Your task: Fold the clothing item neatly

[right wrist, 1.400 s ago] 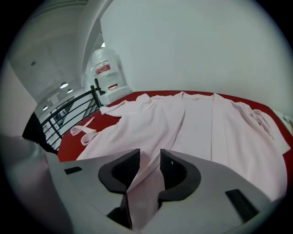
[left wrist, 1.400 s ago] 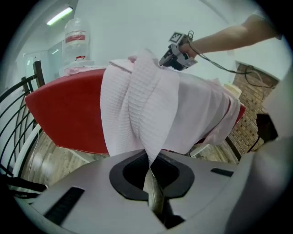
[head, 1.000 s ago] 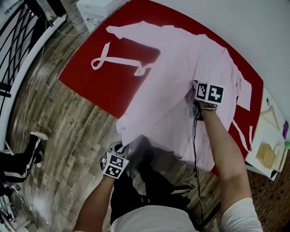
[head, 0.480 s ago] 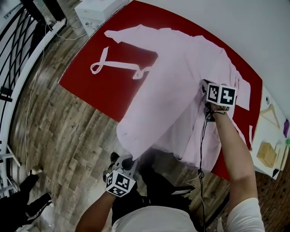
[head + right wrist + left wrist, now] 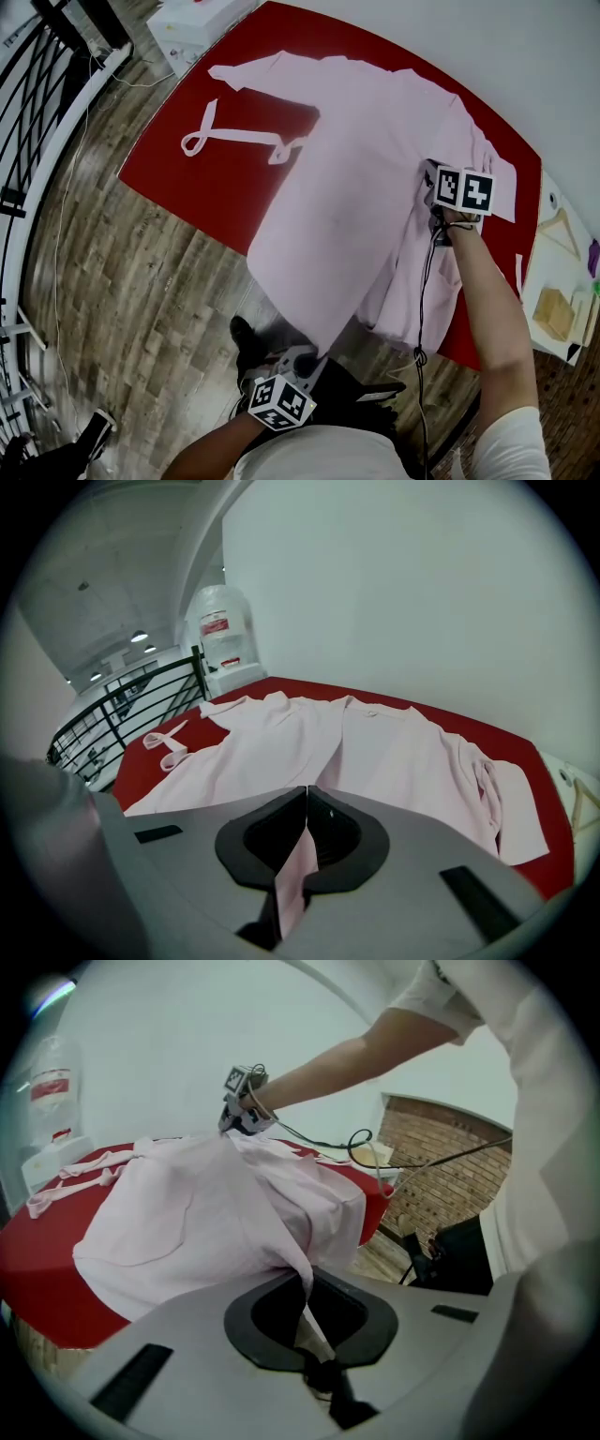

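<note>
A pale pink garment (image 5: 356,159) lies spread over the red table (image 5: 206,187), its near part hanging past the table's front edge. My left gripper (image 5: 307,356) is low by my body, off the table, shut on the garment's near corner (image 5: 302,1283), and the cloth stretches taut up to the table. My right gripper (image 5: 433,178) is over the garment's right side, shut on a fold of pink cloth (image 5: 298,860). The left gripper view shows the right gripper (image 5: 239,1115) lifting the cloth into a peak. A loose pink tie (image 5: 234,136) lies on the table's left.
A white water dispenser (image 5: 225,639) stands beyond the table's far left corner, next to a black railing (image 5: 37,94). At the right is a pale side table (image 5: 558,281) with a wooden hanger and blocks. A black cable (image 5: 422,281) hangs along my right arm. Wood floor lies below.
My left gripper has pulled back toward my body and to the right, drawing the garment's corner off the table edge. My right gripper shifted slightly right with its fold. A passer-by at left moved away.
</note>
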{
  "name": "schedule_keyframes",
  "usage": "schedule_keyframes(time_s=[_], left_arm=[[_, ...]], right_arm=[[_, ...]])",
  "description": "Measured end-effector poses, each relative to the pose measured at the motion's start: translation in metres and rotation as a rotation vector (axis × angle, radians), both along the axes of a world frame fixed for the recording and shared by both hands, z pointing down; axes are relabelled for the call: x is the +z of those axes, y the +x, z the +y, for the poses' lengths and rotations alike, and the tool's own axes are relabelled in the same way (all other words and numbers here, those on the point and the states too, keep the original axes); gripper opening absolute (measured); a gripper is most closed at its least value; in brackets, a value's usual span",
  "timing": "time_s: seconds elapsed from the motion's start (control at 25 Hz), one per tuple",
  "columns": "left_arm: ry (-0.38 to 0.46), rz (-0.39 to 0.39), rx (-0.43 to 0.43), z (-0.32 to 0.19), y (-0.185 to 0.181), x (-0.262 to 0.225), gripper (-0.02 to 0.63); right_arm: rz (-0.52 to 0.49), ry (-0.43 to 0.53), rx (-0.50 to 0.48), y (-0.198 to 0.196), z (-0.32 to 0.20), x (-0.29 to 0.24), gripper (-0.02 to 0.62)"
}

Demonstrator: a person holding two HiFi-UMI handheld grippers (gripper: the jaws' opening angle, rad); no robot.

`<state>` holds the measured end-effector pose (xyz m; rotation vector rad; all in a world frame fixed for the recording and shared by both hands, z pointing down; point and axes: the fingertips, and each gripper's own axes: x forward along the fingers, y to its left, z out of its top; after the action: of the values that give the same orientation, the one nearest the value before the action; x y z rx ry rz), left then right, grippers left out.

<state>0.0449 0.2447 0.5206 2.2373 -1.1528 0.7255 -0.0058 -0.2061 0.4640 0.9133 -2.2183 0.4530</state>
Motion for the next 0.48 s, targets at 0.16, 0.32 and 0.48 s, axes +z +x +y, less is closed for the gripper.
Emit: schedule_keyframes(time_s=[0.16,0.32,0.48], left_arm=[[-0.008,0.028,0.048,-0.003,0.022,-0.005,0.011],[-0.025,0.036,0.083,-0.007,0.038,-0.001,0.011],[-0.057,0.007,0.111,-0.009,0.046,0.020,0.011]], right_arm=[[0.009,0.008,0.004,0.005,-0.004,-0.002,0.020],[0.022,0.012,0.008,0.008,-0.009,0.000,0.020],[0.055,0.011,0.010,0.010,-0.011,0.011,0.020]])
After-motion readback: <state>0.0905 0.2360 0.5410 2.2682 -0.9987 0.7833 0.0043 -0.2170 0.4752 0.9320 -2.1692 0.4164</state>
